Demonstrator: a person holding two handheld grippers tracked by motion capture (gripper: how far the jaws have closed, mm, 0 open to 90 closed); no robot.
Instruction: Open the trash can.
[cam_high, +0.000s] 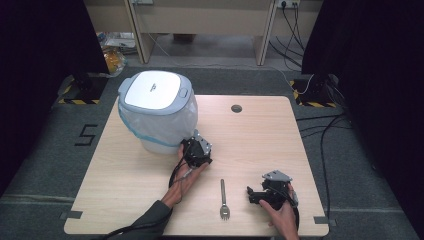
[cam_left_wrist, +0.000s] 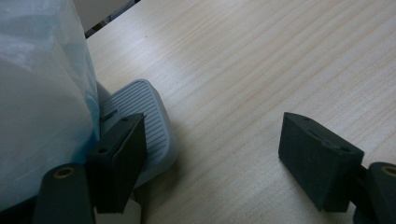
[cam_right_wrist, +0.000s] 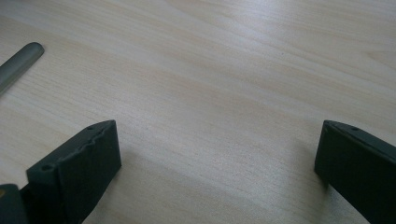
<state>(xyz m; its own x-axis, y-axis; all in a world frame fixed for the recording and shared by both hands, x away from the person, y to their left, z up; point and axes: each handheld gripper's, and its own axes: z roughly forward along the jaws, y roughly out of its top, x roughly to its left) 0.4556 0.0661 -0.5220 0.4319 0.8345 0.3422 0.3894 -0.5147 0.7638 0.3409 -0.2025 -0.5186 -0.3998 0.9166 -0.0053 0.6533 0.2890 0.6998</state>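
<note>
Your left hand-held gripper (cam_high: 192, 145) sits at the foot of the pedal bin (cam_high: 157, 111), on the bench (cam_high: 260, 130). Its jaws are spread, nothing pinched: in the left gripper view one jaw lies over the ribbed grey pedal (cam_left_wrist: 147, 121), the other stands well apart above bare wood. Whether that jaw presses the pedal or only touches it, you cannot tell from here.

Progress, as judged: early. The lid (cam_high: 152, 91) lies flat and closed on the bin, so the pedal step looks not yet done. The fork (cam_high: 224, 200) lies untouched on the bench between your hands. Your right hand-held gripper (cam_high: 251, 193) rests near it, tips toward it, jaws spread wide over bare wood, with the fork's rounded handle end at the edge of the right gripper view.

Materials:
- Bin: rounded-square body, smooth white and pale grey plastic lid, translucent liner with a blue edge, crinkled and soft.
- Pedal: moulded plastic, fine parallel ridges, rounded corners.
- Fork: dull grey metal, slim handle, tines toward you.
- Bench: pale wood-grain laminate, matte, rounded corners.
</note>
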